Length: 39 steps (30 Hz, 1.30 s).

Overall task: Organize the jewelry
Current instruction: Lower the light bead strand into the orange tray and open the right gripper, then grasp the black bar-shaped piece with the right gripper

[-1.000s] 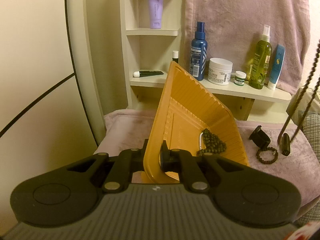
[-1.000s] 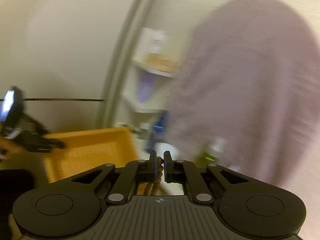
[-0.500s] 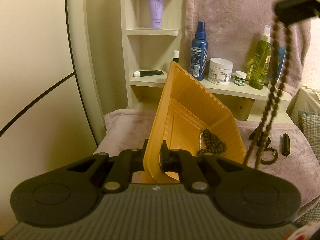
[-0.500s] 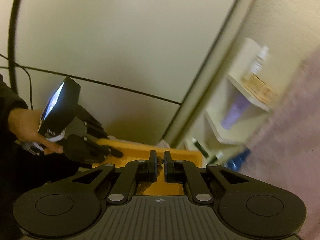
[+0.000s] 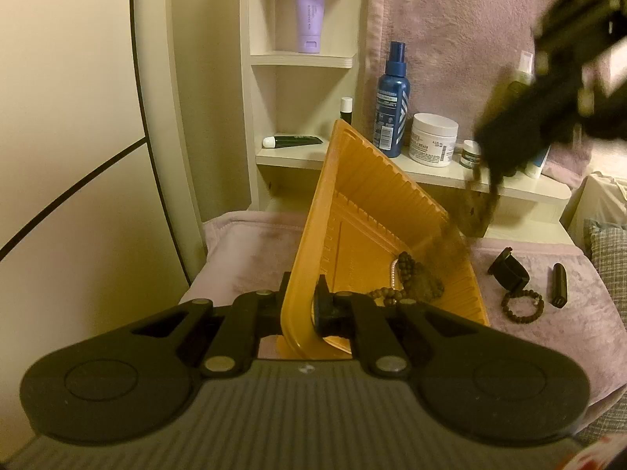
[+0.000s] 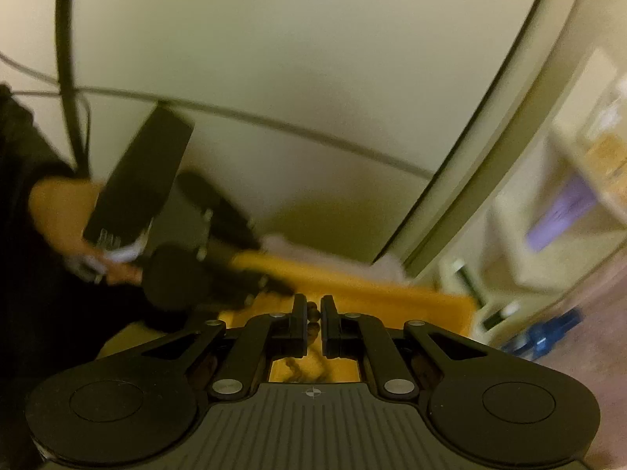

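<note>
Tilted orange tray [image 5: 364, 211] holds bead necklaces [image 5: 415, 280].

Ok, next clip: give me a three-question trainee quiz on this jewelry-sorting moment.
1. True or false: the left gripper is clamped on the orange tray's rim.
2. What does the right gripper hold? A) white jar B) dark bead strand C) purple tube
3. Name the jewelry still lying on the pink cloth beside the tray.

Key:
1. True
2. B, the bead strand
3. A dark bead bracelet
</note>
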Each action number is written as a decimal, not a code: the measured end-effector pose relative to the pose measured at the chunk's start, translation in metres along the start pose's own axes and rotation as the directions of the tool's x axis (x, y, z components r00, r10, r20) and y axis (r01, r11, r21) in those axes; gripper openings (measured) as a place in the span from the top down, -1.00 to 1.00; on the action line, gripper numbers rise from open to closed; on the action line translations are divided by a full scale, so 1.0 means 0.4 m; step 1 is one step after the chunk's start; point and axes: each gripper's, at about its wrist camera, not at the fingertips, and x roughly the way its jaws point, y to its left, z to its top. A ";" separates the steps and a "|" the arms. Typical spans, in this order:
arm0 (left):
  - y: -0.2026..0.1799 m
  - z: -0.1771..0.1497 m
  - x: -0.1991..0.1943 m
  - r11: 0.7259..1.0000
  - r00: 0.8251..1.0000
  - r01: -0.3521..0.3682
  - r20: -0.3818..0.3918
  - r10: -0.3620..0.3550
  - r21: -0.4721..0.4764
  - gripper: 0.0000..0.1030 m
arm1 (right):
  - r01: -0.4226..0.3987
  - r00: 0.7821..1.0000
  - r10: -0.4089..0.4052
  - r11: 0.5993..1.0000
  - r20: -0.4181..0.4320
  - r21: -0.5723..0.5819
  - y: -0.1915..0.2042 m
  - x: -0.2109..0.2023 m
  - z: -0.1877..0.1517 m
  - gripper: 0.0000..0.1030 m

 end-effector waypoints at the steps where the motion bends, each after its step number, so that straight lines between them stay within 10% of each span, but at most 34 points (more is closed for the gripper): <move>1: 0.000 0.000 0.000 1.000 1.000 0.000 0.000 0.000 -0.001 0.85 | -0.015 1.000 0.015 1.000 -0.025 -0.008 -0.001 0.013 -0.005 0.88; 15: 0.002 -0.001 0.000 1.000 1.000 0.001 -0.001 -0.001 -0.007 0.85 | 0.027 0.990 -0.037 0.997 -0.133 -0.077 -0.009 0.136 -0.047 0.88; 27: 0.003 -0.002 0.001 1.000 1.000 -0.001 0.000 0.001 -0.007 0.85 | 0.221 0.975 -0.223 0.964 -0.004 0.145 -0.057 0.014 -0.116 0.87; 33: 0.004 -0.003 0.001 1.000 1.000 -0.001 0.000 0.001 -0.009 0.85 | 0.341 0.923 -0.384 0.847 0.024 0.407 -0.020 -0.083 -0.259 0.87; 39: 0.005 -0.002 0.001 1.000 1.000 -0.001 0.001 0.001 -0.010 0.85 | 0.424 0.851 -0.523 0.627 -0.051 0.654 0.074 -0.125 -0.439 0.87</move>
